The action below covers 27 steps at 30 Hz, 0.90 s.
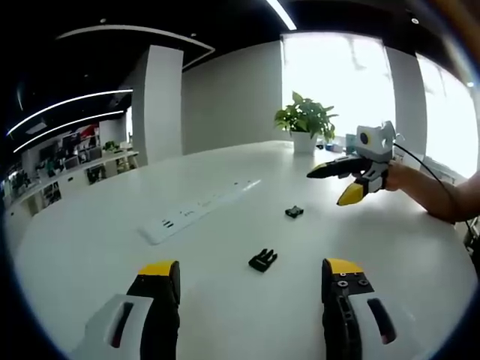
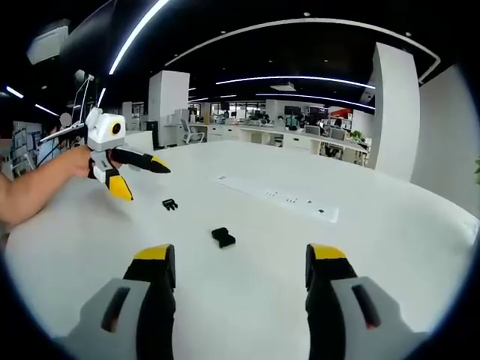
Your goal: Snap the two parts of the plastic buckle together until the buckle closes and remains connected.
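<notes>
Two black buckle parts lie apart on the white table (image 1: 112, 247). The pronged part (image 1: 262, 259) rests just beyond and between the jaws of my left gripper (image 1: 251, 270), which is open and holds nothing. Farther right lies the socket part (image 1: 294, 212). In the right gripper view the socket part (image 2: 223, 237) sits just ahead of my open right gripper (image 2: 240, 253), and the pronged part (image 2: 169, 203) lies farther left. Each gripper appears in the other's view, held above the table with jaws spread: the right gripper (image 1: 326, 187) and the left gripper (image 2: 147, 184).
A long white power strip (image 1: 199, 210) (image 2: 277, 196) lies across the table behind the buckle parts. A potted plant (image 1: 304, 120) stands at the table's far edge by the window. A person's forearm (image 2: 37, 187) holds the left gripper. Office desks stand beyond.
</notes>
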Motion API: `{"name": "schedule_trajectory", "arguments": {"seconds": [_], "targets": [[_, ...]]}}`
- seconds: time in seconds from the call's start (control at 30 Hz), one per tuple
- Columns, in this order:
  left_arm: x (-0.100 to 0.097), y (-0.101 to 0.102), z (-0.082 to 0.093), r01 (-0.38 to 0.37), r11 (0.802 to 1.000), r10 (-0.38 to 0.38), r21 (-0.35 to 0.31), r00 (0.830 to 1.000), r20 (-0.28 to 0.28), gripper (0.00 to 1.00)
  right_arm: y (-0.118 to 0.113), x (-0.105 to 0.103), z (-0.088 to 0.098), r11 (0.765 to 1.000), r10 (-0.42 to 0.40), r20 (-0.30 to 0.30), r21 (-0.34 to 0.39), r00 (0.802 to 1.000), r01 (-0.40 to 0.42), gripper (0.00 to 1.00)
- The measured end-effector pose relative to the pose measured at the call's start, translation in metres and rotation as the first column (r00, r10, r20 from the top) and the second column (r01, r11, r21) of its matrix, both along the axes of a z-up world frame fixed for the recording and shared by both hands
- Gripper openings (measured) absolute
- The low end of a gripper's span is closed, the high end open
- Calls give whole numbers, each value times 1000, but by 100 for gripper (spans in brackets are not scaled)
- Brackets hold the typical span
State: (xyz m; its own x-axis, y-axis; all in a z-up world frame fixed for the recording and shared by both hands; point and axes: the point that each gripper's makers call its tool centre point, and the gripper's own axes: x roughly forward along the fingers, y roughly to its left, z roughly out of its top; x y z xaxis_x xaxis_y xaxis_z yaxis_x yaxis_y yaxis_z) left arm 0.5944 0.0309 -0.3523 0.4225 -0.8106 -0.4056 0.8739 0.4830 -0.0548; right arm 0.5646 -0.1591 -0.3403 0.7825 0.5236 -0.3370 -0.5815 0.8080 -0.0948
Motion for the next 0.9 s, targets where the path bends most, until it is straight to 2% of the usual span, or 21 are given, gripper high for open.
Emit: {"name": "schedule_trajectory", "arguments": {"seconds": [0.2, 0.53, 0.9], "targets": [[6, -2, 2, 2, 1000, -2, -4, 1000, -2, 78, -2, 7, -4, 1000, -6, -7, -6, 1000, 6, 70], [9, 0, -1, 8, 1000, -8, 11, 1000, 3, 76, 5, 14, 0, 1000, 7, 1, -13, 1000, -7, 69], [13, -2, 1, 14, 1000, -14, 18, 1000, 22, 76, 2, 18, 3, 1000, 6, 8, -14, 1000, -6, 69]]}}
